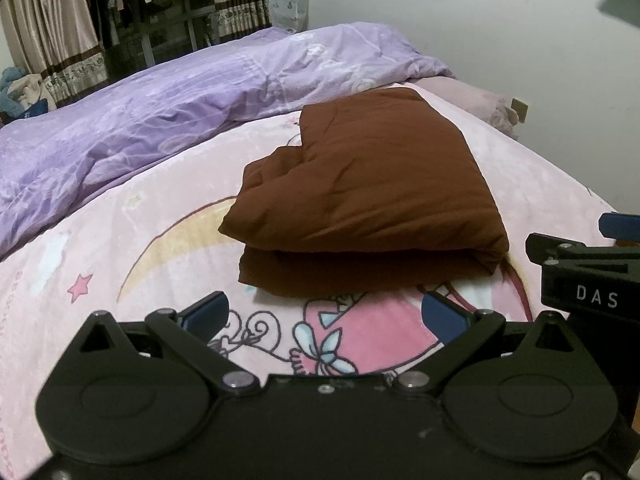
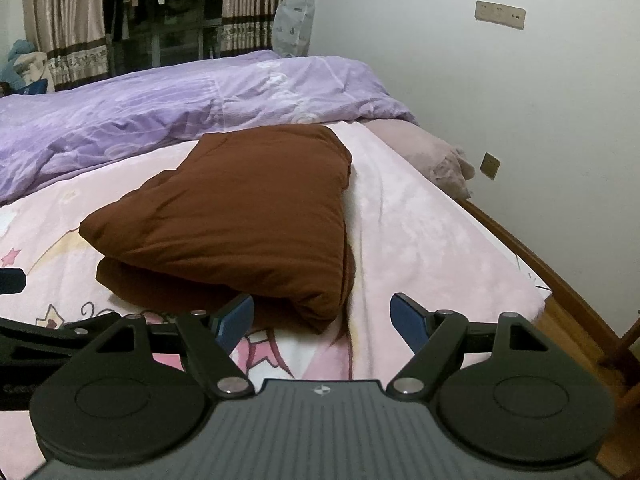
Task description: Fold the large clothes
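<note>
The brown garment [image 1: 368,196] is lying folded into a thick, layered bundle on the pink cartoon-print blanket [image 1: 160,248], roughly in the middle of the bed and in front of the rumpled purple duvet [image 1: 140,116] that is covering the far side. Its upper layer is sitting over a lower one whose edge is peeking out at the near side, so the fold is looking largely done, though the outline is staying a little lumpy and uneven at the far left corner. The left gripper [image 1: 324,316] is hovering just short of the bundle's near edge with its jaws spread wide and nothing between them; the right gripper [image 2: 322,316] is likewise standing released and empty, its blue pads flanking the bundle's near right corner without pressing on it. Judging from this, the main folding is appearing finished, and what is remaining is probably only a tidying of edges or a final flattening, if anything at all.
</note>
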`<state>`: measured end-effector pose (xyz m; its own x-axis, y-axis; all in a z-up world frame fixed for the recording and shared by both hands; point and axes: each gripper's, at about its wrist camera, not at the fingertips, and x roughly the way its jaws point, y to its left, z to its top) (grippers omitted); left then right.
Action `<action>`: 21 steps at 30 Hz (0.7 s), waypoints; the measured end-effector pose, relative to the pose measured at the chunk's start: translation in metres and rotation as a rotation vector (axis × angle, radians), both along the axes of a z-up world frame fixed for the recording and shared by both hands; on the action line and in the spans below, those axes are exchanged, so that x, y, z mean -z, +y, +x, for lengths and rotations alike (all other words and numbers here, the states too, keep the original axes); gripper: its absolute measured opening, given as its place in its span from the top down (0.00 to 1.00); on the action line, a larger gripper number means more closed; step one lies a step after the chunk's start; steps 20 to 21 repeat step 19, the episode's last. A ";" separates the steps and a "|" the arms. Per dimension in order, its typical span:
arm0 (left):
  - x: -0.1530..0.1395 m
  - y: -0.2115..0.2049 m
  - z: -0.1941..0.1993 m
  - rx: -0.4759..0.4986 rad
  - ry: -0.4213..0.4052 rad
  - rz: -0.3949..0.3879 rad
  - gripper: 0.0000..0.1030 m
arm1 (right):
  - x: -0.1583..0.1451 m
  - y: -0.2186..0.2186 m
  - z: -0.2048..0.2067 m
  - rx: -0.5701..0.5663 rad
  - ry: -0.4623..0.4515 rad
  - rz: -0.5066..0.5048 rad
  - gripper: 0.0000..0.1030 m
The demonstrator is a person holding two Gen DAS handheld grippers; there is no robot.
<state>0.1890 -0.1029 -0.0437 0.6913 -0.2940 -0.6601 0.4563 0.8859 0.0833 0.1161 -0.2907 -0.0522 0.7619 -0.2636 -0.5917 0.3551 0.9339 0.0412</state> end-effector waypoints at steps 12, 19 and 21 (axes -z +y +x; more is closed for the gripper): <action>-0.001 0.002 -0.003 -0.003 -0.001 -0.005 0.00 | 0.001 0.003 0.000 -0.008 0.002 -0.003 0.12; -0.004 0.006 -0.007 -0.001 -0.024 -0.033 0.00 | 0.002 0.004 -0.001 -0.009 0.002 -0.005 0.12; -0.004 0.006 -0.007 -0.001 -0.024 -0.033 0.00 | 0.002 0.004 -0.001 -0.009 0.002 -0.005 0.12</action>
